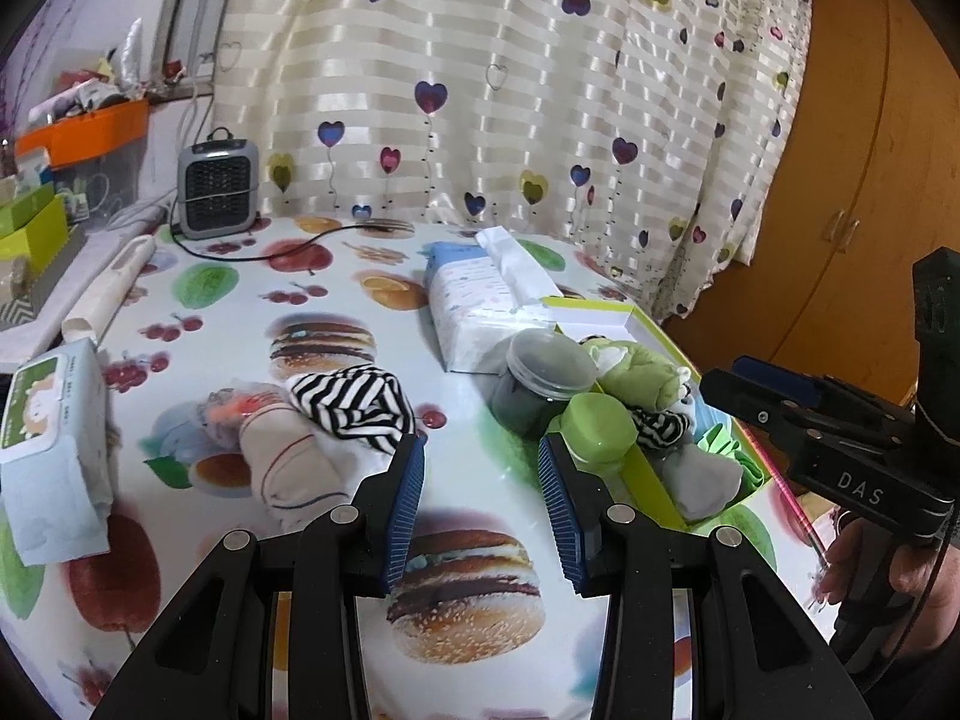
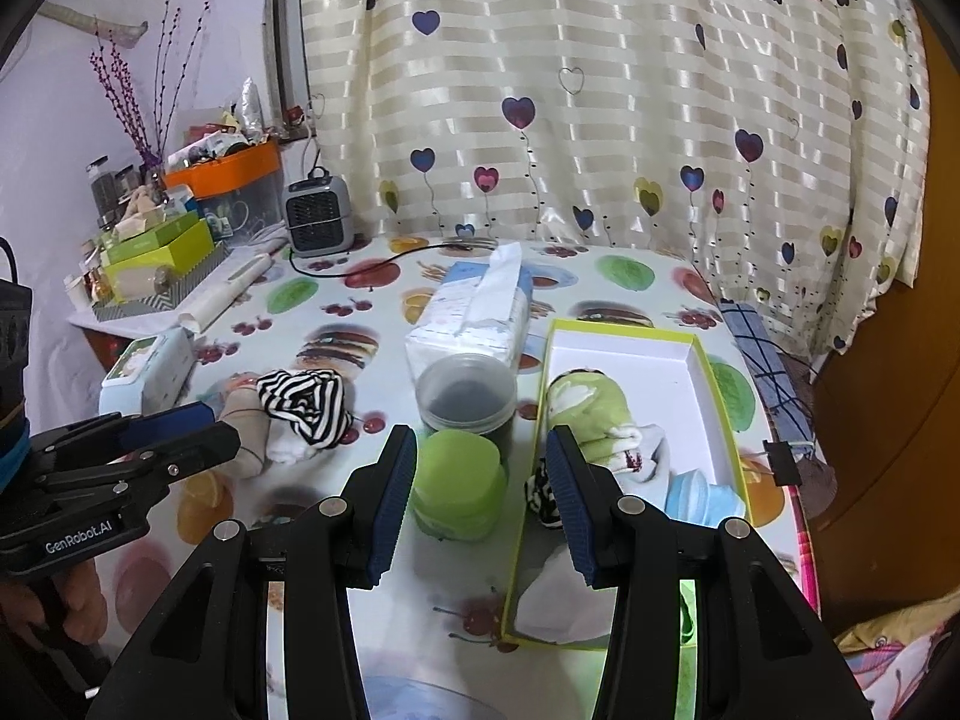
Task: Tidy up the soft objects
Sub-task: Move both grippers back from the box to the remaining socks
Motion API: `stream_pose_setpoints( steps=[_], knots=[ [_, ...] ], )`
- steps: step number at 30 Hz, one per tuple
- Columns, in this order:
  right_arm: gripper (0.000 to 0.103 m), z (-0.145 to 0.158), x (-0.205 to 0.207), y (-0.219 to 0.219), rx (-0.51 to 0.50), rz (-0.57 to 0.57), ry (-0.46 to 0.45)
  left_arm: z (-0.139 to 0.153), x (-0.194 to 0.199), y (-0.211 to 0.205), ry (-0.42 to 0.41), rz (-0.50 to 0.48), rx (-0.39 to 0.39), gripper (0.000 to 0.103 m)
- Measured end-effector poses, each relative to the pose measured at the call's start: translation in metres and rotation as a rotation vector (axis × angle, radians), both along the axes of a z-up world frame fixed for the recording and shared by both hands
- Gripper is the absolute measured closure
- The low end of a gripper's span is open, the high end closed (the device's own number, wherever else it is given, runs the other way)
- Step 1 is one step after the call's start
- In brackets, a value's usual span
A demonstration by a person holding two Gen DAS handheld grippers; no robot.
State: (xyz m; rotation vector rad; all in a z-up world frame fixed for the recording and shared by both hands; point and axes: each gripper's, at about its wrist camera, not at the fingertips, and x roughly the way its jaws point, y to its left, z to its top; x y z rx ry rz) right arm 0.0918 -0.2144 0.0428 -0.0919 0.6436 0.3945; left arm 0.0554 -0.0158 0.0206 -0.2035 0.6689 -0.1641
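While striped sock [image 1: 351, 405] lies on tbl, L claw [image 1: 480, 504] & R claw [image 2: 480, 501] both released, empty.

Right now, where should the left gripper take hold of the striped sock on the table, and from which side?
Grip the raised bunched fold at the top of the striped sock, coming from above. It lies crumpled over the beige sock, so a low side approach would probably catch both.

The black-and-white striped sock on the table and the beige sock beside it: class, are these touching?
Touching. The left wrist view shows the striped sock lying partly over the beige sock with no tablecloth visible between them; the right wrist view agrees.
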Motion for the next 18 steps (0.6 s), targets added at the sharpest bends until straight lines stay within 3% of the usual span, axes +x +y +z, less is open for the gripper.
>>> stream_pose_setpoints(
  steps=[11,18],
  knots=[
    [0.057,0.003,-0.009,0.006,0.028,0.04,-0.008,-0.005,-0.009,0.017,0.006,0.031,-0.009,0.065],
    [0.056,0.003,-0.014,0.02,0.042,0.112,-0.016,-0.014,-0.012,0.046,0.033,0.102,-0.034,0.061]
  ],
)
